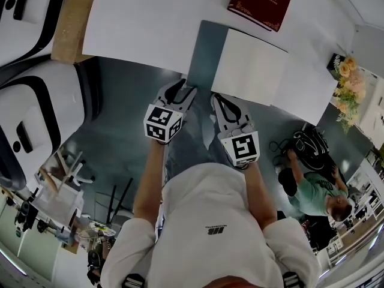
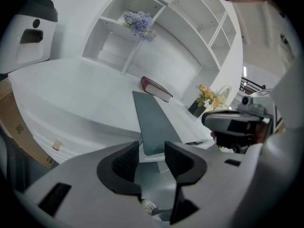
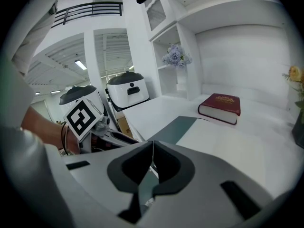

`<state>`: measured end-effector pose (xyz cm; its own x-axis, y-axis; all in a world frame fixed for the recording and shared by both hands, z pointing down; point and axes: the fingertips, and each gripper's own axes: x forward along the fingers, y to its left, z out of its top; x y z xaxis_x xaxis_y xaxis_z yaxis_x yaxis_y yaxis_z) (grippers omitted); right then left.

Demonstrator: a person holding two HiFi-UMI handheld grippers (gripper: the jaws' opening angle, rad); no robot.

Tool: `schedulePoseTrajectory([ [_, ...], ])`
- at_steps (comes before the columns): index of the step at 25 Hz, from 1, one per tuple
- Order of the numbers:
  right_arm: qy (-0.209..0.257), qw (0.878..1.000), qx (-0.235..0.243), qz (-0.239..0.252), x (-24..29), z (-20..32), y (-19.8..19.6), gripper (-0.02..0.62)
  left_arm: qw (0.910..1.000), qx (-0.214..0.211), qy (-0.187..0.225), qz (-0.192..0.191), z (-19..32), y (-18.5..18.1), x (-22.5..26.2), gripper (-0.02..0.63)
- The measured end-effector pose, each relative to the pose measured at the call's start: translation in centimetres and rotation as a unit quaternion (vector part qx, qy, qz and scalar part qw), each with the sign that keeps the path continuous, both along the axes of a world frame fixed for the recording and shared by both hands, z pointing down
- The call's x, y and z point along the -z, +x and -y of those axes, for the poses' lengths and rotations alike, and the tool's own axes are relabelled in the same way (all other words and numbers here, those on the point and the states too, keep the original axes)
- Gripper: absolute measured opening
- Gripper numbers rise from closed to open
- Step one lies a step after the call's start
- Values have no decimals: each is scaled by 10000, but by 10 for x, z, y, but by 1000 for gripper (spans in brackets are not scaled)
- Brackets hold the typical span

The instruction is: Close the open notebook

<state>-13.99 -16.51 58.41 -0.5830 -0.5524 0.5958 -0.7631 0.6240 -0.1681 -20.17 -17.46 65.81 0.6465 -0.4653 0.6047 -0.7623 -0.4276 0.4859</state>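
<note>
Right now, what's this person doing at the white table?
A person stands at a white table with a hand-held gripper in each hand. An open notebook lies at the table's near edge, not yet closed, with a dark red book beyond it. The left hand-held gripper is open, the right hand-held gripper shut; both are empty, held near the notebook.

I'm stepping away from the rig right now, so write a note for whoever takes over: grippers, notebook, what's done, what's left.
Left gripper: jaws apart, nothing between them, aimed at the notebook's near edge.
Right gripper: jaws together, nothing visibly held, beside the left one at the table edge.
Notebook: lying open and flat at the near edge of the table, grey half to the left, white page to the right. A red book lies shut beyond it.
Done: both grippers brought up to the notebook.
Left: grip one half, fold it over the other, let go.
</note>
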Motion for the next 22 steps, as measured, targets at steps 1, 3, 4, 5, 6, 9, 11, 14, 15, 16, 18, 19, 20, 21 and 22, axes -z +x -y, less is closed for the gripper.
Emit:
schedulePoseTrajectory([
  [1, -1, 10000, -4, -1, 0, 0, 0, -3, 10000, -22, -8, -21, 0, 0, 0, 0],
  [3, -4, 10000, -34, 15, -1, 1, 0, -3, 9999, -67, -41, -86, 0, 2, -1, 0],
  [4, -5, 10000, -46, 22, -1, 2, 0, -3, 9999, -96, -66, -128, 0, 3, -1, 0],
  [5, -5, 10000, -39, 20, -1, 2, -1, -3, 9997, -131, -88, -165, 0, 4, -1, 0],
  [6, -4, 10000, -25, 14, -1, 2, -1, -3, 9996, -165, -105, -186, 0, 4, -2, 0],
  [9, -4, 10000, -18, 22, 0, 3, -2, -3, 9996, -190, -113, -169, 1, 3, 0, 0],
  [11, 0, 10000, -19, 32, 0, 3, -2, -3, 9997, -148, -67, -165, 1, 1, 4, 0],
  [14, 19, 10000, -27, 54, 2, 4, -4, -3, 9998, -129, 20, -133, 2, 0, 11, 0],
  [15, 27, 10000, -42, 68, 3, 4, -4, -3, 9998, -126, 41, -118, 2, 1, 13, 0],
  [16, 37, 9999, -62, 86, 4, 4, -4, -3, 9999, -117, 57, -110, 2, 1, 15, 0],
  [18, 57, 9999, -69, 105, 6, 5, -4, -3, 9999, -95, 82, -107, 1, 0, 20, 0],
  [19, 67, 9999, -57, 106, 7, 5, -4, -3, 9999, -91, 99, -106, 1, 0, 22, 0],
  [20, 78, 9999, -51, 110, 9, 6, -4, -3, 9998, -91, 119, -104, 1, 1, 25, 0],
  [21, 90, 9999, -50, 116, 10, 6, -3, -3, 9998, -91, 139, -102, 1, 1, 28, 0],
  [22, 100, 9999, -51, 124, 10, 6, -2, -3, 9998, -90, 159, -99, 1, 2, 30, 0],
])
